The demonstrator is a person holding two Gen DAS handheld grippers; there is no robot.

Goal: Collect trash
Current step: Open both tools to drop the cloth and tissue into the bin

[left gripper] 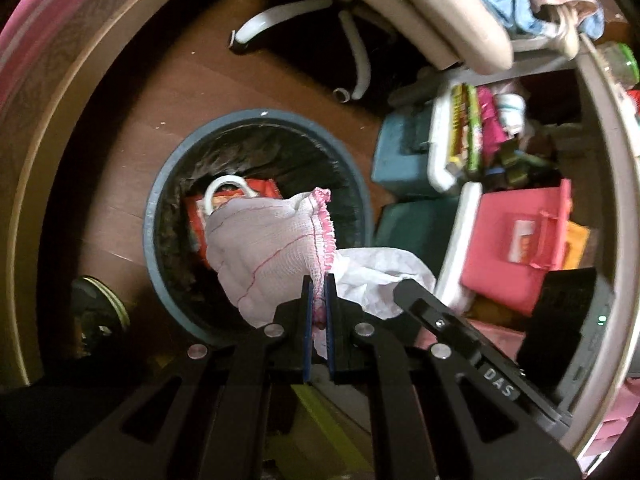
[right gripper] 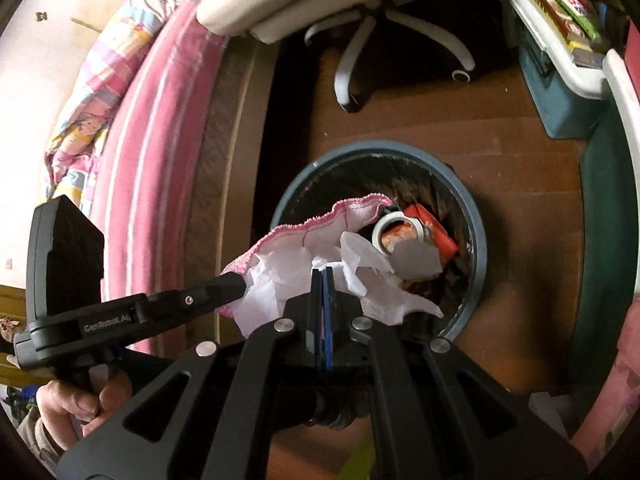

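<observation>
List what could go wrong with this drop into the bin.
1. The left gripper pinches the pink-edged cloth, so releasing could bin the cloth too.
2. The white tissue in the right gripper hangs over the trash bin rim and may fall onto the floor.

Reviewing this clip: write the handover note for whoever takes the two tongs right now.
Left tongs: shut on the pink-edged cloth, holding it over the bin.
Right tongs: shut on the white tissue bunched against that cloth, also above the bin.
In the bin already: a tape roll and a red wrapper on the black liner.
Done: both pieces carried over the opening.
Left: open the tongs so tissue drops in; whether the cloth is trash or just a carrier, I cannot tell.
</observation>
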